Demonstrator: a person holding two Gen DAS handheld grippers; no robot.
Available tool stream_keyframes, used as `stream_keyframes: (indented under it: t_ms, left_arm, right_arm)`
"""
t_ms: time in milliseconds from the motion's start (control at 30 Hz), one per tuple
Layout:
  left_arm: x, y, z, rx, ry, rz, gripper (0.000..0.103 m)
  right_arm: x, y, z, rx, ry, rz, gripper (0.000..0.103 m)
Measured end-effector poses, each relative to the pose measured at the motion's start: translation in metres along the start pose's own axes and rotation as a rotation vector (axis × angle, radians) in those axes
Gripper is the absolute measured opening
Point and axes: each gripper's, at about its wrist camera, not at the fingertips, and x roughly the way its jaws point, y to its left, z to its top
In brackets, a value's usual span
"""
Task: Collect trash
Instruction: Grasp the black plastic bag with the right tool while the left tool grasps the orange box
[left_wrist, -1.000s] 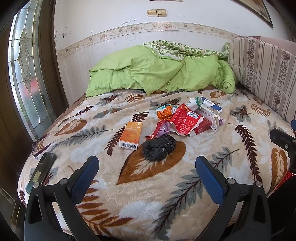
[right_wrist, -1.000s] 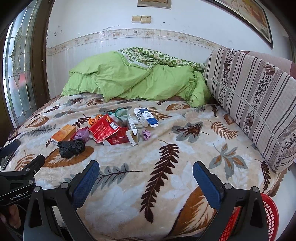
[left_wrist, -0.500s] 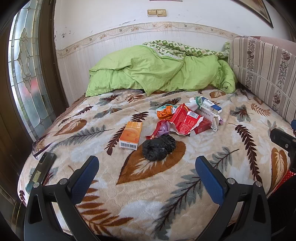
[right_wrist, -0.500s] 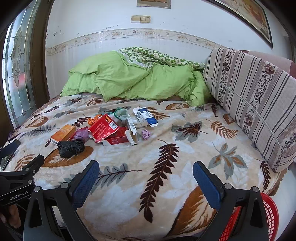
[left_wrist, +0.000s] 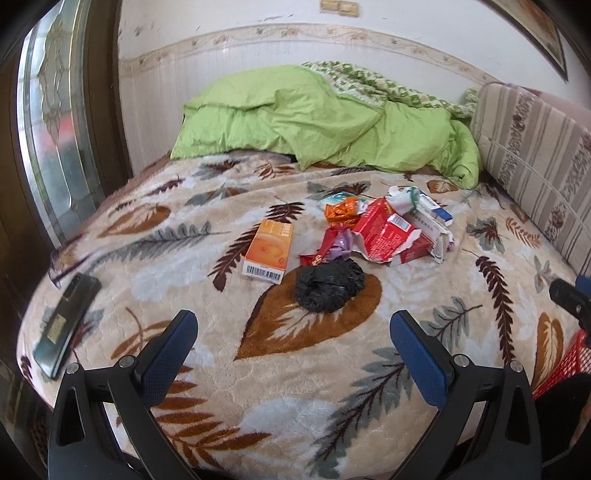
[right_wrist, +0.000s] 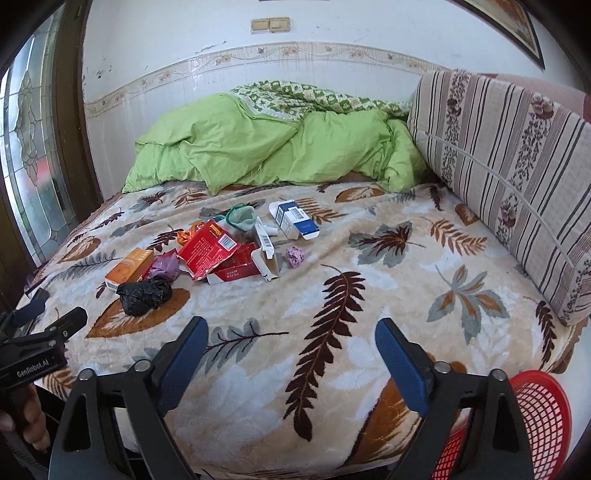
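A bed under a beige plush blanket with brown and grey leaf print (left_wrist: 295, 369) fills both views, a rumpled lime-green duvet (right_wrist: 258, 155) at its far end; litter sits mid-blanket: a crumpled black plastic bag (left_wrist: 330, 284) nearest, an orange cardboard box (left_wrist: 269, 252) just left of it, torn red cartons (right_wrist: 218, 254) behind. The left gripper (left_wrist: 293, 349) hovers with jaws spread wide, empty, short of the bag; the right gripper (right_wrist: 291, 352) gapes too, holding nothing, a red mesh plastic basket (right_wrist: 535, 417) beside the bed's near corner.

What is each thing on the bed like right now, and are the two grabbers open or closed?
left gripper: open, empty
right gripper: open, empty
black bag: crumpled into a ball
orange box: closed, lying flat
red packet: torn open
blue-and-white box: flap open
green duvet: rumpled
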Motion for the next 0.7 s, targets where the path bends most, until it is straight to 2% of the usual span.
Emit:
stream_keyframes:
  t_ms: [67,100,133,267,367,433,500,700]
  left_arm:
    - [0.008,0.01,0.007,-0.039,0.024,-0.009,0.102]
    - [0.014,0.016,0.011,-0.062,0.04,-0.017,0.098]
    - [0.019,0.022,0.015,-0.086,0.055,-0.026,0.095]
    - [0.049,0.047,0.024,-0.176,0.133,-0.044,0.074]
    - [0.073,0.065,0.029,-0.247,0.198,-0.086,0.064]
    - [0.089,0.074,0.036,-0.302,0.233,-0.121,0.062]
    - [0.101,0.077,0.045,-0.311,0.239,-0.131,0.062]
    - [0.138,0.058,0.073,-0.223,0.245,-0.107,0.062]
  right_arm:
    - [0.007,-0.003,0.002,0.019,0.029,0.021,0.079]
    - [0.011,-0.004,0.003,0.03,0.042,0.036,0.073]
    - [0.015,-0.004,0.005,0.04,0.054,0.052,0.072]
    - [0.03,0.0,0.009,0.044,0.081,0.11,0.065]
    - [0.037,0.01,0.008,0.017,0.095,0.122,0.063]
    - [0.039,0.016,0.008,0.007,0.099,0.128,0.063]
    - [0.042,0.017,0.008,0.01,0.102,0.137,0.063]
    - [0.05,0.024,0.007,-0.001,0.124,0.145,0.063]
